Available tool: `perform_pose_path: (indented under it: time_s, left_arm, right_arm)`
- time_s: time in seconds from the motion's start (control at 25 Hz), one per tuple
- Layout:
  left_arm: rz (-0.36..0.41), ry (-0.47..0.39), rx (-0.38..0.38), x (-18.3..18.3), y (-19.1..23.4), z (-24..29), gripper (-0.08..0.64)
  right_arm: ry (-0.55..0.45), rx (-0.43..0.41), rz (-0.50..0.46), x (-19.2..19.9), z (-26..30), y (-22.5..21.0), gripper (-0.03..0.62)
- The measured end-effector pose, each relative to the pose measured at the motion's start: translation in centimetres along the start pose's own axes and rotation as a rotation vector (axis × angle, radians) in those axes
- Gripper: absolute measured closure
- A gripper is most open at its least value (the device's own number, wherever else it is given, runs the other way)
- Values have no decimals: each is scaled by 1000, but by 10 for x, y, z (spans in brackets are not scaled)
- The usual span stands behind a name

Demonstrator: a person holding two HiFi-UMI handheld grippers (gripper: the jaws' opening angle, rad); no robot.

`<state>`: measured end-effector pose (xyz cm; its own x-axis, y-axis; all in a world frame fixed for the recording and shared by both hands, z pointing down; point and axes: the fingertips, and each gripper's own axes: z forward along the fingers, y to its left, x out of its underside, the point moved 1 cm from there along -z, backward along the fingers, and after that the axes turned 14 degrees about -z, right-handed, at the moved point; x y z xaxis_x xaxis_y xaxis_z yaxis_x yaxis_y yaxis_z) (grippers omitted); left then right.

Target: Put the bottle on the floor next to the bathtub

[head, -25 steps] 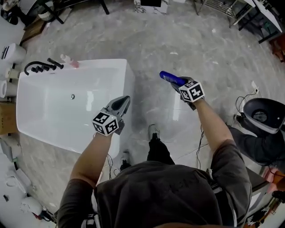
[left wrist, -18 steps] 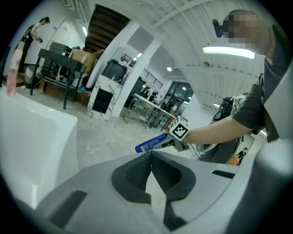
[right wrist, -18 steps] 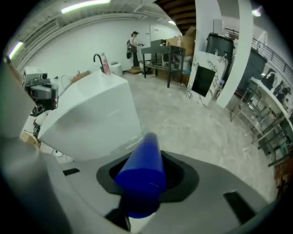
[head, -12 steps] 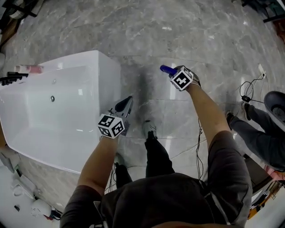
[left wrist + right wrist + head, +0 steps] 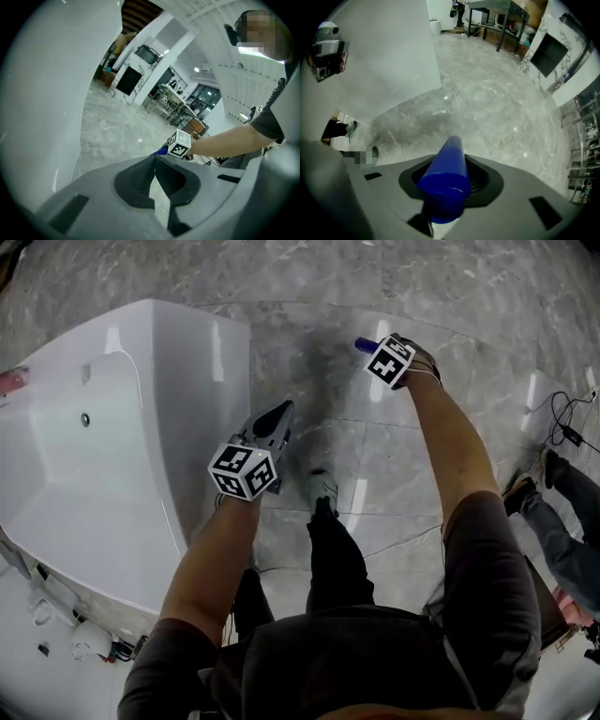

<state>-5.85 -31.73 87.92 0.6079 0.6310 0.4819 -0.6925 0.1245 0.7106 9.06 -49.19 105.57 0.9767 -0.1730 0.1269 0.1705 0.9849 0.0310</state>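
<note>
Right gripper (image 5: pixel 451 174) clamps a glossy blue bottle (image 5: pixel 440 192), apparently tapered, over grey floor (image 5: pixel 497 103).

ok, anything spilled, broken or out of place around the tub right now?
Nothing stands out. The blue bottle is clamped in the right gripper over the floor beside the bathtub. The left gripper is shut and empty. No spill or damage shows.

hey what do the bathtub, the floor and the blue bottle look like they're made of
The bathtub looks glossy white acrylic or enamel: light streaks reflect on its wall. The floor looks polished grey veined stone or marble-look tile: grout lines, glare. The bottle seems smooth opaque blue plastic.
</note>
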Motion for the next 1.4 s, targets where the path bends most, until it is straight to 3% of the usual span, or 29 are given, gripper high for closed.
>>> perform_pose_path:
  time_s: [0.32, 0.64, 1.0, 1.2, 1.4]
  left_arm:
    - [5, 40, -10, 23, 40, 21, 555]
    - [64, 64, 47, 31, 33, 33, 555]
    - [41, 67, 72, 31, 31, 41, 555]
    - [39, 53, 89, 25, 30, 46, 555]
    - [51, 37, 97, 15, 28, 51, 555]
  right_arm:
    - [101, -28, -117, 12, 78, 13, 457]
    - [216, -27, -257, 12, 112, 16, 456]
    - [240, -32, -295, 10, 127, 21, 453]
    - [222, 14, -254, 7, 127, 11, 446]
    - [170, 45, -219, -2, 122, 8, 359]
